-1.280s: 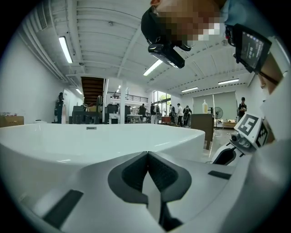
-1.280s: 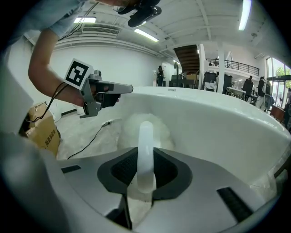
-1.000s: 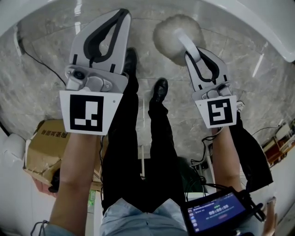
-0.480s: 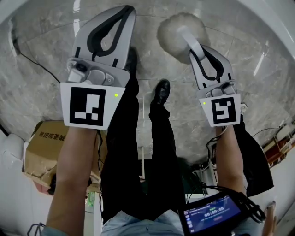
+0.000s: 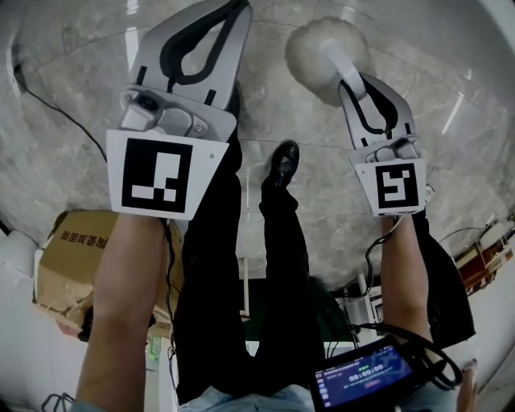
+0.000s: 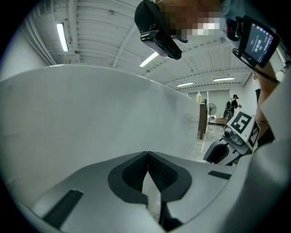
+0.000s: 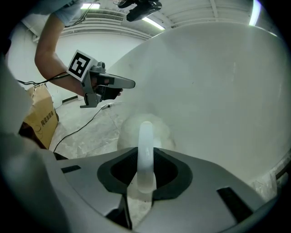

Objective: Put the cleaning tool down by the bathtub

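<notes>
The cleaning tool is a fluffy white pad (image 5: 315, 50) on a curved white handle (image 5: 341, 64). My right gripper (image 5: 352, 80) is shut on that handle, and the pad hangs just above the marble floor (image 5: 80, 72). In the right gripper view the handle (image 7: 145, 150) runs out between the jaws to the pad (image 7: 145, 129), close to the white bathtub wall (image 7: 218, 86). My left gripper (image 5: 233, 10) is shut and holds nothing. It points at the tub wall (image 6: 91, 113), with its tips (image 6: 147, 155) touching.
A cardboard box (image 5: 68, 257) sits on the floor at the lower left. A black cable (image 5: 56, 105) runs across the marble. The person's black shoe (image 5: 282, 161) and legs stand between the grippers. A screen device (image 5: 362, 378) hangs at the lower right.
Both grippers have moved forward and slightly right in the head view, the pad going with the right one. The tub rim has slipped out of the head view's top.
</notes>
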Demonstrator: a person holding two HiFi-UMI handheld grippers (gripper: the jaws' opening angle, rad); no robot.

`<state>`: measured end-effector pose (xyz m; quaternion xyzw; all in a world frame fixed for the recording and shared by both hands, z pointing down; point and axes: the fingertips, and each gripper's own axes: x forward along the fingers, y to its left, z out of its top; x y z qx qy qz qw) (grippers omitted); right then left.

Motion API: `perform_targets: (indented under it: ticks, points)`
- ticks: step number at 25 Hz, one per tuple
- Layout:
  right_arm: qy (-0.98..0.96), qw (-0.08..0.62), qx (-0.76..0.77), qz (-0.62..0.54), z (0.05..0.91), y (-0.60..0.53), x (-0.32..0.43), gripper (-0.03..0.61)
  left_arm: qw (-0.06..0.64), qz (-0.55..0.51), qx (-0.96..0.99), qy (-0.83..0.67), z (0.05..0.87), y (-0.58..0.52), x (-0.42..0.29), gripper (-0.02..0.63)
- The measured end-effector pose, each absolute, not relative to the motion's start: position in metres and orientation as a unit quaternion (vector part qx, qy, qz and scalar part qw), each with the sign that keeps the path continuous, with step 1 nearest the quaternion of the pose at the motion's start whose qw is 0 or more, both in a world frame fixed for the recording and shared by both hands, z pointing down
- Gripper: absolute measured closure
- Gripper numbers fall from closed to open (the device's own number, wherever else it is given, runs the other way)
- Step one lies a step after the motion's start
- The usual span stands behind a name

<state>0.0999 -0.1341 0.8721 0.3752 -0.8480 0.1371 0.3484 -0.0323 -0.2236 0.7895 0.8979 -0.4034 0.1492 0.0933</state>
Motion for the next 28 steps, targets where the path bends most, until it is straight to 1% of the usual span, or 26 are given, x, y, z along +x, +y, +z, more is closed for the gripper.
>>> perform_targets:
  ticks: [8,28]
  points:
    - [-0.843,0.367,0.365,0.144,0.915,-0.132,0.098,0.482,0.099,0.153,0.897,-0.402,0.824,-0.225,-0.037,0.598]
    - [-0.824,0.405,0.362,0.163,0.972,-0.124,0.105,0.482,0.108,0.165,0.897,-0.395,0.867,-0.207,-0.034,0.598]
